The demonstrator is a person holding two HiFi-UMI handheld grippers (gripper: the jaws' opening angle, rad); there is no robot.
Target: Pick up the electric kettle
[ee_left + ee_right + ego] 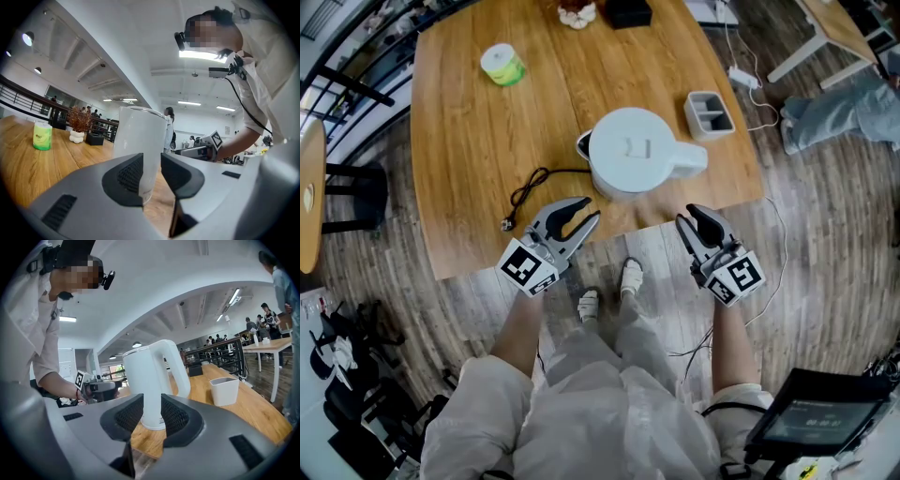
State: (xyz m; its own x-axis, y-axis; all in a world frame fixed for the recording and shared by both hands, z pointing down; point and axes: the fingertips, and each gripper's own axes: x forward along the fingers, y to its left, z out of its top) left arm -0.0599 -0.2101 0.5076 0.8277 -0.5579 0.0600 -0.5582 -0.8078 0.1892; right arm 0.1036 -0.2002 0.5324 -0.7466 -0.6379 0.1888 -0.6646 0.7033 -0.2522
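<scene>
A white electric kettle (633, 150) stands upright on the wooden table (469, 141) near its front edge, handle pointing right. My left gripper (589, 208) hovers at the table's edge just short of the kettle's left front, jaws a little apart with nothing between them. My right gripper (687, 216) hangs off the table's front edge, right of the kettle and below its handle, jaws also slightly apart and empty. In the left gripper view the kettle (140, 140) shows beyond the narrow gap of the left gripper (151, 161). In the right gripper view the kettle (145, 380) stands ahead of the right gripper (152, 404).
The kettle's black cord and plug (525, 192) trail left over the table. A white two-part box (710, 112) sits right of the kettle and a green roll (502, 64) at the far left. A person (844, 108) is beyond the table's right side.
</scene>
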